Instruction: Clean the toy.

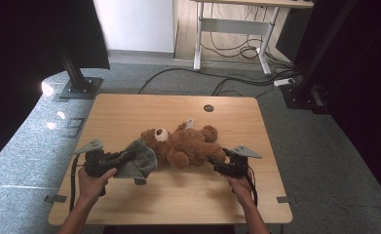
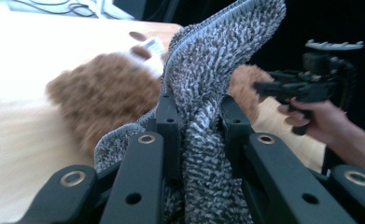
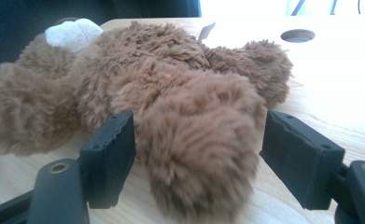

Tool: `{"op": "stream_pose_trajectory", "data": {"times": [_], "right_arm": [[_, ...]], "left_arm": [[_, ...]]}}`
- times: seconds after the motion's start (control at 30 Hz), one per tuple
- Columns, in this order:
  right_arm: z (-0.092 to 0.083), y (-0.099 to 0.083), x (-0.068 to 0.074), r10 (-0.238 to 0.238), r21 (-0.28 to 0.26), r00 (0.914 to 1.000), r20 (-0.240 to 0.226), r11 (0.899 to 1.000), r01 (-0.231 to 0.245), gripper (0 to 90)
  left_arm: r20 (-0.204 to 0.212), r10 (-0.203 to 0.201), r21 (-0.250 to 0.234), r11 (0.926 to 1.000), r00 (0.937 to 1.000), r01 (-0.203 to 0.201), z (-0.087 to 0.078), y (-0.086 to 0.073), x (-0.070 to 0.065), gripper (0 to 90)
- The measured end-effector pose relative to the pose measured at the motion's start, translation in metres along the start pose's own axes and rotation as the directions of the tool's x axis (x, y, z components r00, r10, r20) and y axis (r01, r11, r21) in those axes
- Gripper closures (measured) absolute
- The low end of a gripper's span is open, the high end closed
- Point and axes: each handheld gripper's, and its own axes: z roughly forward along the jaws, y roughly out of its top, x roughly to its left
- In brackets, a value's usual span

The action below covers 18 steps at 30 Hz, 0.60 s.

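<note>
My left gripper [image 2: 196, 112] has its jaws clamped on the grey cloth [image 2: 208, 79], lifted beside the bear's head. My right gripper [image 3: 196, 149] has its jaws wide around the bear's [image 3: 171, 93] leg, the left pad touching fur, the right clear. The bear lies mid-bench [image 1: 129, 107].

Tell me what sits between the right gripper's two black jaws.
In the right gripper view, a fuzzy leg of the brown plush teddy bear lies between the open jaws of the right gripper; a gap shows beside the right-hand jaw.
</note>
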Motion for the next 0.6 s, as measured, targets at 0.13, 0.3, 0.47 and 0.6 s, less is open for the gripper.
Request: {"op": "stream_pose_trajectory", "data": {"times": [0.13,0.3,0.47,0.6], "right_arm": [[0.010,0.000,0.000,0.002,0.018,1.0000,0.008,1.000,-0.002,39.4],[0.012,-0.001,-0.002,0.026,0.037,0.9996,-0.010,0.999,-0.026,46.0],[0.014,-0.004,-0.002,0.022,0.047,0.9997,-0.012,0.999,-0.022,50.3],[0.014,-0.004,-0.001,0.017,0.051,0.9998,-0.010,0.999,-0.016,53.1]], "left_arm": [[0.027,0.019,0.007,0.9998,0.9994,-0.020,0.021,0.015,-0.006,74.2],[0.056,0.037,0.027,0.9989,0.9977,-0.039,0.050,0.027,-0.010,74.0],[0.095,0.020,0.055,0.9981,0.9953,-0.026,0.085,0.035,-0.012,74.0],[0.089,0.020,0.101,0.9945,0.9958,-0.029,0.116,0.032,-0.016,74.0]]}}
